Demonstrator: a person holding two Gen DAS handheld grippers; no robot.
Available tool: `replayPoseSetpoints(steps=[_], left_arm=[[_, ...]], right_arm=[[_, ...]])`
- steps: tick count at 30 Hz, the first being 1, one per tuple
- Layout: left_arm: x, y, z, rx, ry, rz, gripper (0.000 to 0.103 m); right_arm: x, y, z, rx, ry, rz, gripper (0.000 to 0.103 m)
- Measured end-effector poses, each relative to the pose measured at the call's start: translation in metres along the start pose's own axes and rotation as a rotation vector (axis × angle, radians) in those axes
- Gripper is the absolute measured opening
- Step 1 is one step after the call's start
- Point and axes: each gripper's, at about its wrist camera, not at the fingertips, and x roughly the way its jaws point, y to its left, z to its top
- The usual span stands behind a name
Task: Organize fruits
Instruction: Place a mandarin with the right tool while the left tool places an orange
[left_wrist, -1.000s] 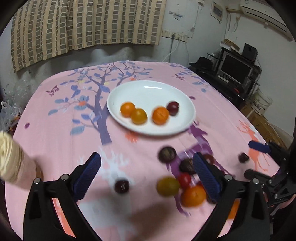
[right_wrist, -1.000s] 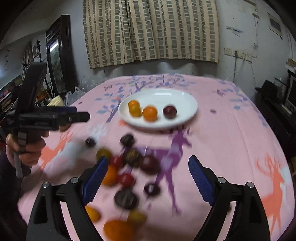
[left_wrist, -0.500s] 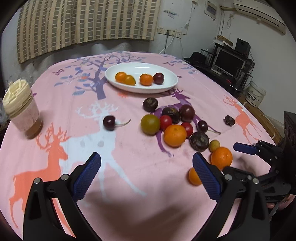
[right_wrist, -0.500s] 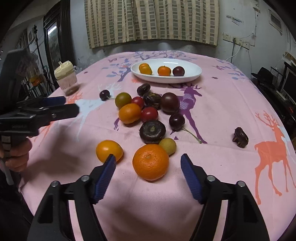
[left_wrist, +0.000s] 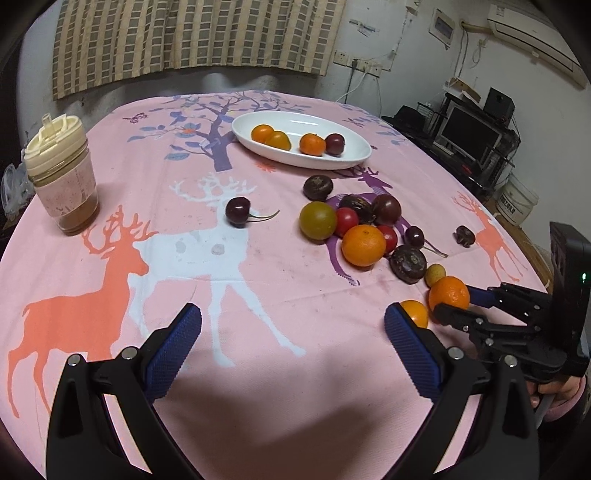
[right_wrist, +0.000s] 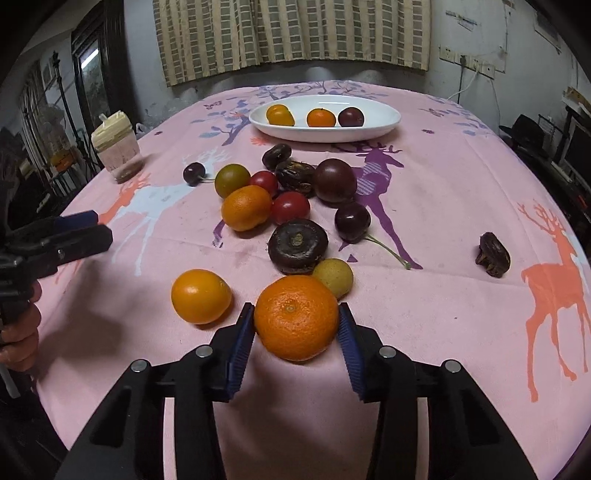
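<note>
My right gripper (right_wrist: 296, 328) is shut on a mandarin (right_wrist: 295, 316) at the near edge of the pink tablecloth; the mandarin also shows in the left wrist view (left_wrist: 448, 292). A smooth orange fruit (right_wrist: 201, 296) lies just left of it. A pile of loose fruits (right_wrist: 288, 201) sits mid-table: tomatoes, cherries, dark dates, another mandarin. A white oval plate (right_wrist: 384, 119) at the far side holds three orange fruits and a dark plum. My left gripper (left_wrist: 291, 341) is open and empty over bare cloth, left of the pile.
A lidded jar (left_wrist: 62, 181) with brown powder stands at the table's left edge. A lone cherry (left_wrist: 238, 211) lies left of the pile. A single dark date (right_wrist: 494, 254) lies apart on the right. Shelves with a monitor (left_wrist: 469, 133) stand beyond the table's right side.
Both grippers pulled back towards the near edge and dropped lower. My right gripper's jaws closed from wide open onto the mandarin. The left gripper stayed open.
</note>
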Motion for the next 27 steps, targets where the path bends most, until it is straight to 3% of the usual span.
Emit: replayPoseSetpoints(steps=[4, 7, 9, 12, 19, 23, 27], left_arm=[[0.003, -0.025, -0.001, 0.101, 0.019, -0.056, 0.097], [0.009, -0.049, -0.003, 0.186, 0.019, -0.081, 0.097], [0.017, -0.066, -0.003, 0.231, 0.028, -0.086, 0.080], [0.032, -0.080, -0.003, 0.257, 0.080, -0.116, 0.064], [0.051, -0.096, -0.006, 0.303, 0.128, -0.106, 0.059], [0.065, -0.100, -0.007, 0.310, 0.174, -0.110, 0.037], [0.065, -0.098, -0.006, 0.312, 0.184, -0.122, 0.036]], right_arm=[[-0.009, -0.015, -0.003, 0.070, -0.040, 0.077, 0.045], [-0.013, -0.023, -0.007, 0.104, -0.065, 0.085, 0.045], [-0.012, -0.026, -0.007, 0.120, -0.060, 0.094, 0.045], [-0.012, -0.028, -0.006, 0.129, -0.068, 0.115, 0.045], [-0.012, -0.038, -0.006, 0.164, -0.069, 0.175, 0.045], [-0.012, -0.042, -0.006, 0.181, -0.075, 0.196, 0.045], [-0.012, -0.045, -0.006, 0.197, -0.076, 0.216, 0.045]])
